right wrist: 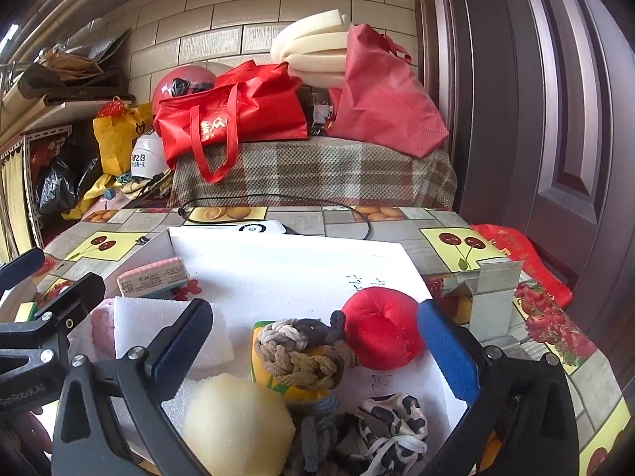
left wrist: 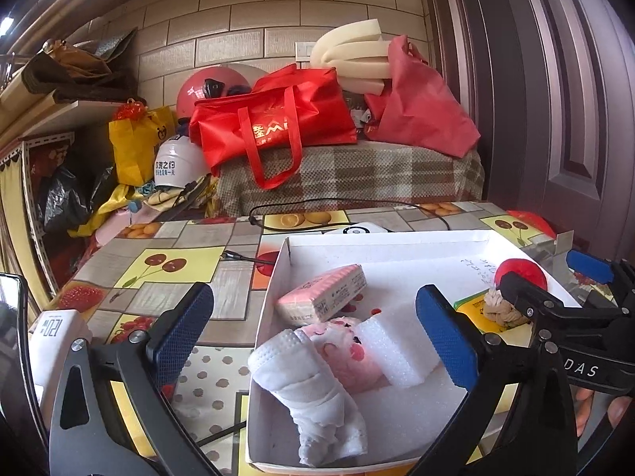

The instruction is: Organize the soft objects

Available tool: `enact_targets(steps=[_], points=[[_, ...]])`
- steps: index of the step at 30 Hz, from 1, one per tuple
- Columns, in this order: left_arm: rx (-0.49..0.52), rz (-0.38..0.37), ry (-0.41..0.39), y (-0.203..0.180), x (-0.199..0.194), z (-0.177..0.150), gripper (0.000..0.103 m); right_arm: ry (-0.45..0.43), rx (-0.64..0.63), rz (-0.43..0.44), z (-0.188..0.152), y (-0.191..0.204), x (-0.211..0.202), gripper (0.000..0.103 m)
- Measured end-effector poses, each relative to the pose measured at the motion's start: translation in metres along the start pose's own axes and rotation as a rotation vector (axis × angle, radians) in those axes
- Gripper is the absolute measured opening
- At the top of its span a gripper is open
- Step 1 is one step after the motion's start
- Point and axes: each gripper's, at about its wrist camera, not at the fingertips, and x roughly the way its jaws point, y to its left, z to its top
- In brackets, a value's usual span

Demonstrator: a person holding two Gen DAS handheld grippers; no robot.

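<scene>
Both grippers are hovering open and empty over a white box [left wrist: 278, 277]; the left gripper [left wrist: 313, 333] should be closing gently around the rolled white cloth [left wrist: 313, 392], lower centre.

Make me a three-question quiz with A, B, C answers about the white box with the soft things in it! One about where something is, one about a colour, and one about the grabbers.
1. Where is the pink tissue pack?
A. inside the white box
B. on the shelf
C. on the floor

2. What colour is the round plush ball?
A. green
B. red
C. purple

3. How are the left gripper and the right gripper?
A. both open and empty
B. both shut
C. one holding the ball

Answers:
1 A, it lies on the box's floor near the back left corner.
2 B, it is bright red beside the braided rope knot.
3 A, each pair of blue pads stands wide apart with nothing between.
</scene>
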Motion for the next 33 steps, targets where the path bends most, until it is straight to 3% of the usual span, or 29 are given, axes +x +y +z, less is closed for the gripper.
enact_targets(steps=[8,13,20,33], points=[[-0.007,-0.001,-0.014,0.002,-0.003,0.0,0.103,-0.05,0.015,-0.021,-0.001,-0.002,-0.011,0.103],[-0.01,0.007,0.011,0.002,-0.008,-0.003,0.103,-0.027,0.024,-0.051,-0.005,-0.004,-0.016,0.103],[0.002,0.019,0.002,0.0,-0.03,-0.011,0.103,-0.027,-0.016,-0.105,-0.015,0.004,-0.038,0.103],[0.036,0.007,0.013,-0.008,-0.076,-0.029,0.103,-0.021,0.005,-0.11,-0.032,0.0,-0.077,0.103]])
